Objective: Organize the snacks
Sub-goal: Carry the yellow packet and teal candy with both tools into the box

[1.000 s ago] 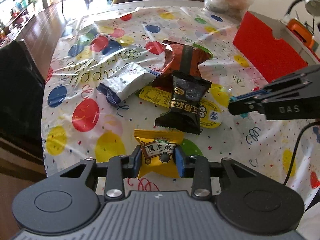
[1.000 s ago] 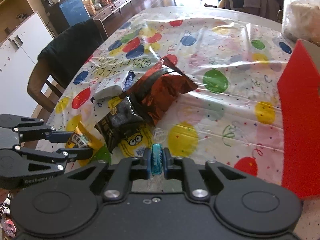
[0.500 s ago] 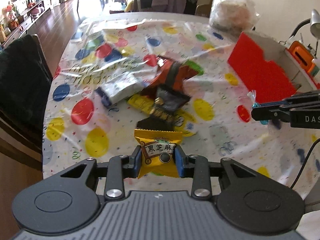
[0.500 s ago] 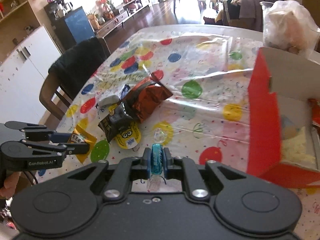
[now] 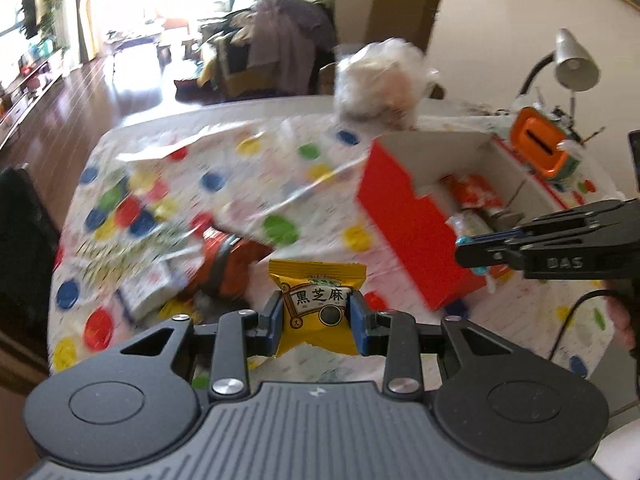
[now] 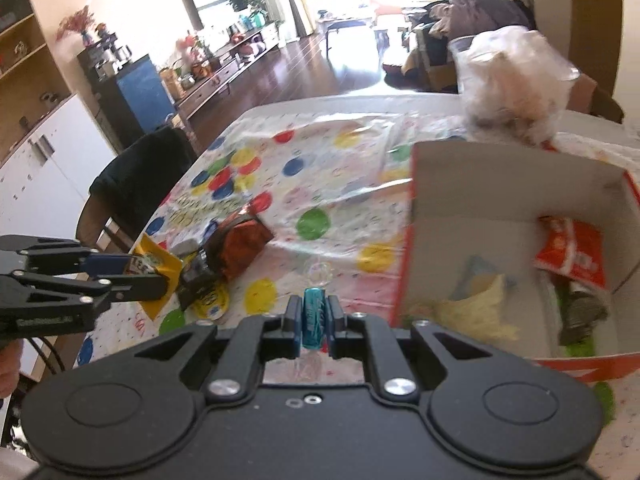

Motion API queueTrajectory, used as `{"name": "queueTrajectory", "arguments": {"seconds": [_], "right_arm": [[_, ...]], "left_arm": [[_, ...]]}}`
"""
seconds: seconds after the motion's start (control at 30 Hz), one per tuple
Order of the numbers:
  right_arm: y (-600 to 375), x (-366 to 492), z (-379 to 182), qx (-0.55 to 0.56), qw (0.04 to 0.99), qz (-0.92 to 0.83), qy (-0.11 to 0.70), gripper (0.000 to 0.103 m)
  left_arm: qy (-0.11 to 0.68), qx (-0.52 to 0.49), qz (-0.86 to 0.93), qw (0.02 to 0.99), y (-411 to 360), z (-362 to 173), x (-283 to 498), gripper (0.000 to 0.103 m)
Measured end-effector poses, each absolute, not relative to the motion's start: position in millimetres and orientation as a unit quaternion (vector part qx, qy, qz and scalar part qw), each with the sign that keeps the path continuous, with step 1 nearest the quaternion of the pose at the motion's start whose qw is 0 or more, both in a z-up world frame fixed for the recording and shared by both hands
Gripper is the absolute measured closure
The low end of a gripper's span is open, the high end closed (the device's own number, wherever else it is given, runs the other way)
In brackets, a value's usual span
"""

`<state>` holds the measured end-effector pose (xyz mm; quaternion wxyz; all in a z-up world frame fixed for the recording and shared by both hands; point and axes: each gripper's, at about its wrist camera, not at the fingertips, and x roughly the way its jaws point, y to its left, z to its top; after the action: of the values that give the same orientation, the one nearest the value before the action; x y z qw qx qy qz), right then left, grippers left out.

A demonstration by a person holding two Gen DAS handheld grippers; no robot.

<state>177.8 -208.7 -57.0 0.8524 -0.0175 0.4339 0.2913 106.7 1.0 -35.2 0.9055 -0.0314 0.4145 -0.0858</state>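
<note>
Both tongs loaded, both clear of the worktop [image 5: 248,160].

Left tongs [image 5: 317,322] pinch the yellow black-sesame packet [image 5: 318,296] by its lower half, bottom centre of the left view. Most of the packet stands free above the pads, so it could pivot or slip if swung hard.

Right tongs [image 6: 315,322] are pressed together on a small blue-wrapped candy [image 6: 313,322], bottom centre of the right view. The grip looks to be across a narrow wrapped body with clear twisted ends, so there's little margin; it could squirt out.

The red cardboard box [image 6: 404,264] sits at the right of both views, open-topped, already holding an orange-red packet [image 6: 568,252] and some yellowish and green items, too blurred to name.

Risks:
- Its near red wall is tall. A low approach could clip it and shove the box.
- Letting go short of that wall drops the snack on the worktop.
- Both tongs heading for one opening could collide.
- Frames are motion-blurred, so alignment is hard to judge.

Brown foil packet [image 6: 240,244] and other loose snacks lie left of the box.
</note>
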Motion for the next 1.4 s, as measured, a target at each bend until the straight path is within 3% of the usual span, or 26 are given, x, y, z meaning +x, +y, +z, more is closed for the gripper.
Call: {"name": "queueTrajectory", "arguments": {"seconds": [0.6,1.0,1.4], "right_arm": [[-319.2,226.0,-48.3,-0.005,0.880,0.231,0.416,0.093],[-380.5,271.7,-65.1,-0.025,0.879,0.187,0.439,0.093],[-376.0,312.3,-87.9,-0.059,0.851,0.208,0.478,0.093]], "left_arm": [[0.407,0.002,-0.138,0.903,-130.9,-12.4,179.9,0.070],[0.462,-0.010,-0.118,0.879,-192.3,-31.2,247.4,0.070],[0.529,-0.030,-0.060,0.846,-216.7,-65.0,314.1,0.070]]}}
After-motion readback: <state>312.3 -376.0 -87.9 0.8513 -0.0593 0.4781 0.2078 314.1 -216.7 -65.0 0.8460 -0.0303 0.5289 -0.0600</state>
